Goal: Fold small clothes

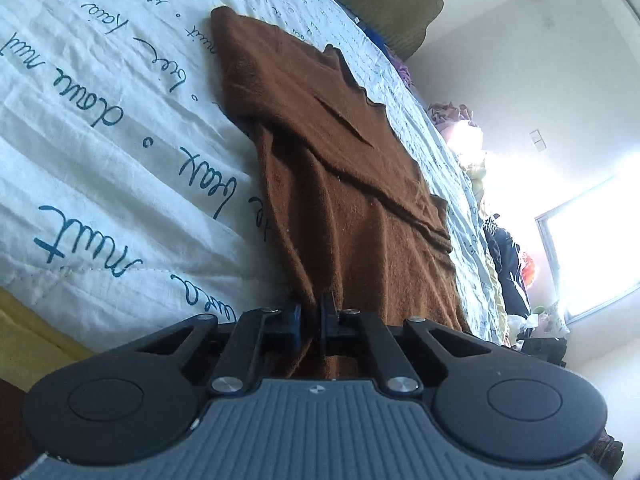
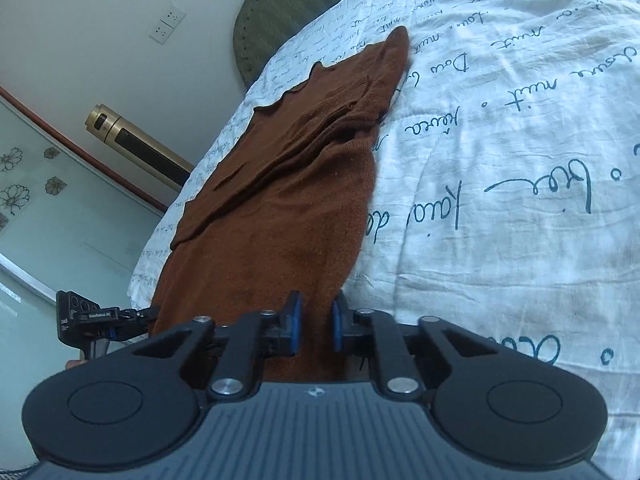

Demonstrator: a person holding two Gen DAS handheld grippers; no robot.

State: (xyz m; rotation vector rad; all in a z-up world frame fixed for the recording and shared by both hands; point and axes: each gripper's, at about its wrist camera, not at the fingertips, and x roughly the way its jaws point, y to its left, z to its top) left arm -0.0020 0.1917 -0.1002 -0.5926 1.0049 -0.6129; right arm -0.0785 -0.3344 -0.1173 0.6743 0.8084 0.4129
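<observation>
garment: brown knit garment (image 1: 344, 184) is laid flat on the bed's white script-printed quilt (image 1: 100, 128), partly folded already, with an upper layer lying over the far half.
long axis: runs straight away from both tools, from the near hem toward the far corner by the green headboard (image 2: 288, 4).
left tool (image 1: 311, 322): closed on the near hem; brown fabric is seen pinched between the blue pads (image 1: 295, 320), jaws nearly together.
right tool (image 2: 316, 326): also closed on the near hem, cloth filling the narrow gap between its pads (image 2: 296, 324).
tool spacing: the left tool is visible in the right wrist view at far left (image 2: 100, 320), so both are held along the same near edge, each near one corner.
nearer arm: neither is judged nearer; both are at the hem, the garment lying wholly ahead.
key relation: the hem is gripped and the rest of the cloth is stretched forward, so the next fold is judged to go along the long axis, hem carried toward the far end.
risk: uneven lift by the two tools would likely skew the fold; the loose upper layer may be dragged.
</observation>
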